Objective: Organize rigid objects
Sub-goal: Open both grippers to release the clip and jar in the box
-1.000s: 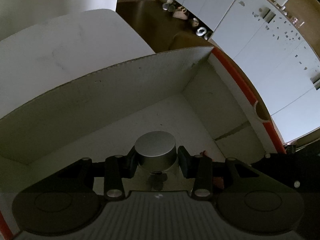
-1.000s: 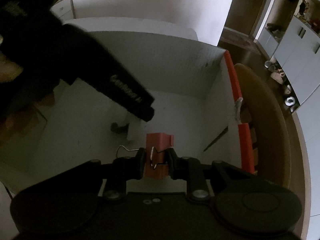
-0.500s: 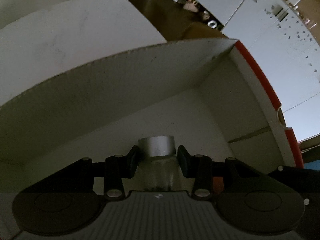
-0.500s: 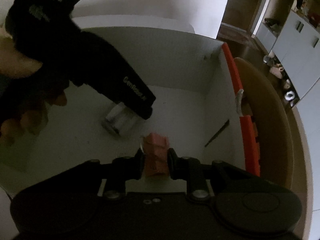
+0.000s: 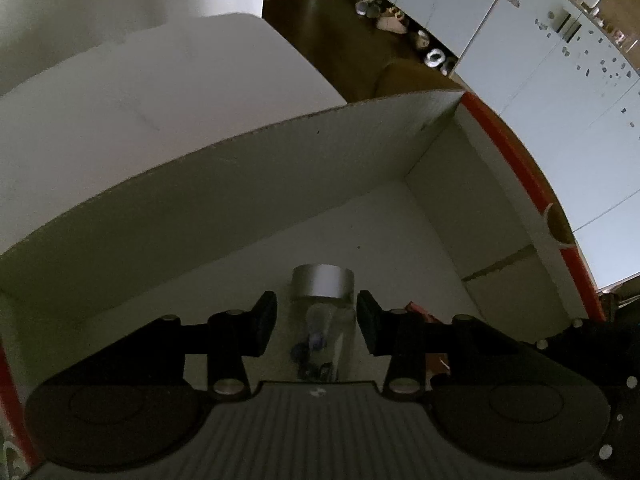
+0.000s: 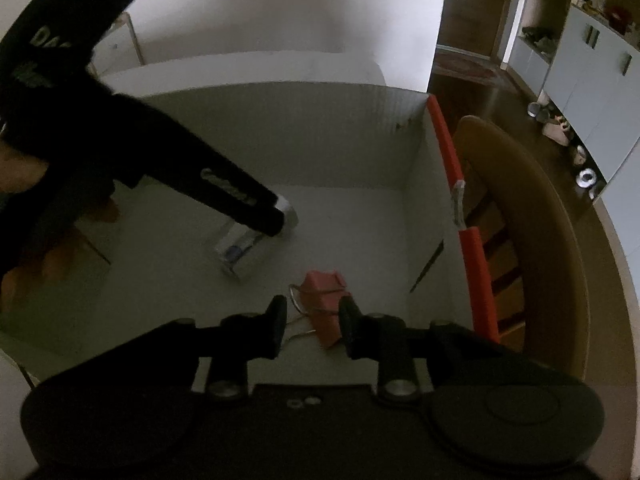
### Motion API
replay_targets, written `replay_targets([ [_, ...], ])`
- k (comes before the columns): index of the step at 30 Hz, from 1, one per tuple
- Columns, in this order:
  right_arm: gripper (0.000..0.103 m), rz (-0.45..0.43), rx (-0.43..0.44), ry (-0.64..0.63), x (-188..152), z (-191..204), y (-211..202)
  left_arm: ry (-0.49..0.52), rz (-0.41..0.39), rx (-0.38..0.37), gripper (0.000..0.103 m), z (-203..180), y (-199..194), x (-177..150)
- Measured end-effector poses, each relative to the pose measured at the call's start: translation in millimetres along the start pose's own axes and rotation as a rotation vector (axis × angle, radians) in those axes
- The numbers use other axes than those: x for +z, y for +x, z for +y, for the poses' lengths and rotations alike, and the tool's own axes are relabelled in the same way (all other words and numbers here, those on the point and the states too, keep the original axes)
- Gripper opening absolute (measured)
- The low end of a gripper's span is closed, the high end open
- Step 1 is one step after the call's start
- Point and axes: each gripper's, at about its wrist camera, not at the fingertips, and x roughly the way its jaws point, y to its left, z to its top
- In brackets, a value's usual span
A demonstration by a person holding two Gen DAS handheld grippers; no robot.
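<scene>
A clear glass jar with a silver lid [image 5: 323,304] lies on its side on the floor of a white cardboard box [image 5: 200,200]. My left gripper [image 5: 316,320] is open above it, fingers apart from the jar. The jar also shows in the right wrist view [image 6: 248,248], partly hidden by the left gripper's body. A red binder clip [image 6: 326,300] with wire handles lies on the box floor [image 6: 360,232]. My right gripper [image 6: 312,324] is open just above the clip, not touching it.
The box has tall white walls and a red-orange right rim [image 6: 448,152]. A wooden chair [image 6: 540,220] stands right of the box. The box sits on a white table [image 5: 140,80]. White cabinets [image 5: 560,80] and a dark floor lie beyond.
Both grippers have opened. The jar, held upright before, now lies on the box floor. The red clip has dropped from the right gripper onto the box floor.
</scene>
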Motion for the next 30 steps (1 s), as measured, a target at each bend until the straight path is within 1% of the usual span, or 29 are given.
replay_targets([
  [3, 0.029, -0.013, 0.017, 0.006, 4, -4, -7, 0.012, -0.029, 0.012, 0.043, 1, -13, -4],
  [6, 0.035, -0.03, 0.032, 0.018, 6, -3, -14, 0.014, -0.052, 0.019, 0.043, 2, -25, -8],
  [8, 0.04, -0.047, 0.036, 0.022, 6, -4, -19, 0.008, -0.066, 0.027, 0.05, 2, -32, -13],
  [11, 0.042, -0.072, 0.041, 0.024, 5, 0, -27, 0.019, -0.099, 0.027, 0.051, 2, -47, -21],
  [12, 0.042, -0.078, 0.047, 0.026, 4, 0, -31, 0.025, -0.107, 0.027, 0.051, 1, -52, -23],
  [13, 0.043, -0.083, 0.046, 0.029, 11, 2, -29, 0.032, -0.117, 0.027, 0.051, 0, -56, -24],
  [21, 0.044, -0.137, 0.066, 0.052, 9, 5, -47, 0.054, -0.212, 0.038, 0.052, 1, -97, -49],
  [22, 0.045, -0.146, 0.065, 0.053, 9, 5, -49, 0.059, -0.225, 0.048, 0.057, 2, -102, -50],
  [23, 0.05, -0.154, 0.068, 0.052, 8, 6, -52, 0.062, -0.241, 0.06, 0.06, 2, -107, -52],
  [25, 0.059, -0.172, 0.073, 0.054, 5, 7, -57, 0.07, -0.27, 0.075, 0.061, 4, -117, -58],
  [28, 0.062, -0.192, 0.085, 0.056, 3, 6, -62, 0.067, -0.296, 0.095, 0.061, 6, -130, -70],
  [30, 0.064, -0.2, 0.094, 0.061, 2, 7, -66, 0.063, -0.312, 0.097, 0.064, 7, -138, -78],
])
